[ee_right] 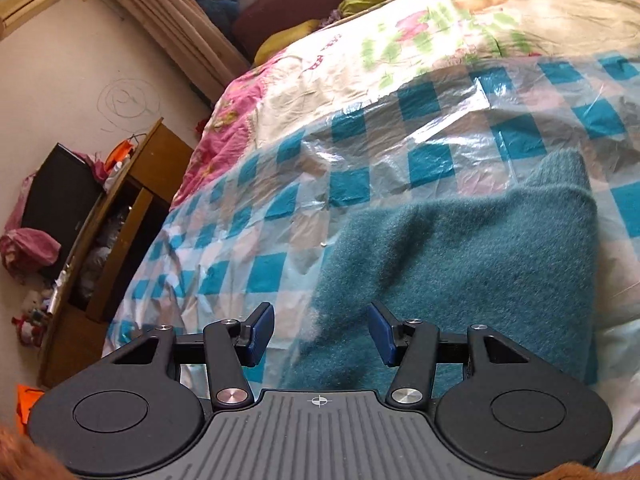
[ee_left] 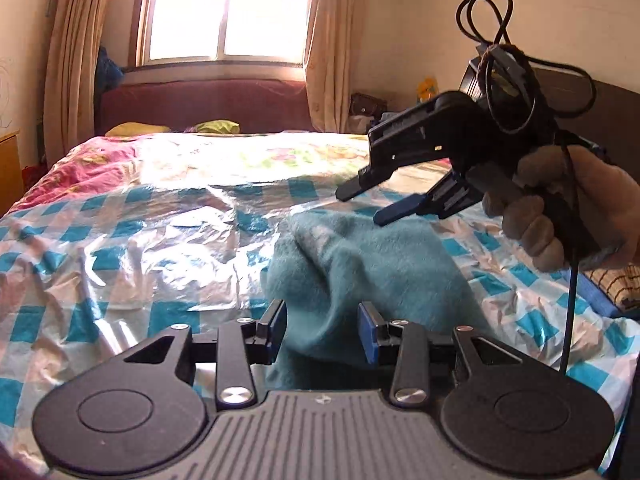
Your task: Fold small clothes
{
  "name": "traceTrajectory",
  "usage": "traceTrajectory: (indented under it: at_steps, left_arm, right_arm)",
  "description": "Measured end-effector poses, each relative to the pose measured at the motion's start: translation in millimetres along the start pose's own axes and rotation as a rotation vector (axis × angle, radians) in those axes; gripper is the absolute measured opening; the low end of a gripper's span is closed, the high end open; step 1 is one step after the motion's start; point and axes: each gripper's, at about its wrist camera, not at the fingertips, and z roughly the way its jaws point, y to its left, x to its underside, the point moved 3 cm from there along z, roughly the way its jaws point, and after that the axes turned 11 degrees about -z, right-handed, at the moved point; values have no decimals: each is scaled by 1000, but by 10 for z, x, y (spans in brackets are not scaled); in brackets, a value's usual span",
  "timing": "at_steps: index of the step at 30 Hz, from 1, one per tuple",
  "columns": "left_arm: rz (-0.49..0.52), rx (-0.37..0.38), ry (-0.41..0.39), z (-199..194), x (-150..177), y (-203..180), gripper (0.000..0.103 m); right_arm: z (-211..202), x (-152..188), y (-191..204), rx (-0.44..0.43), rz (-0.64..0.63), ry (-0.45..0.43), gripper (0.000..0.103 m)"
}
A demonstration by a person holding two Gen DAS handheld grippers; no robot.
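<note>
A fuzzy teal garment lies bunched on the bed's blue-checked plastic sheet. My left gripper is shut on a thick fold of it, and the cloth fills the gap between the blue pads and rises in a tent beyond them. My right gripper, held by a gloved hand, hovers just above the garment's far right side with its fingers apart and nothing between them. In the right wrist view the right gripper stands open over the garment, whose near-left edge runs under the jaws.
The plastic sheet covers a floral quilt on a wide bed. A dark red headboard and a bright window lie beyond. A wooden bedside cabinet with clutter stands left of the bed.
</note>
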Motion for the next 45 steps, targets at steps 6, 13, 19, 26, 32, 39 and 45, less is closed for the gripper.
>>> traceTrajectory:
  at_steps: [6,13,19,26,32,39,45]
  left_arm:
    - [52,-29,2,588,-188,-124,44]
    - [-120,-135,220,988,162,194,37]
    - [-166,-197,244,1000,404,323,37]
    - [-234,-212,249,982,424,520,42]
    - [-177,-225,252,977,357,406,42]
    - [-99,-251,263,985,280,303,42]
    - [-5,-289,275,999,257,159,42]
  right_arm:
    - [-114,70,-50,53,-89,-8,51]
    - [208,32,-58,22,-134,32,51]
    - [914,127,149,-78,-136,112,48]
    - [1252,241,319,-72,-165,78,48]
    - [887,180,394,-57,-201,37,48]
    - [-539,545,-76,-26,-193,-109,54]
    - [-744,1330,-542,40,-46,-25,55]
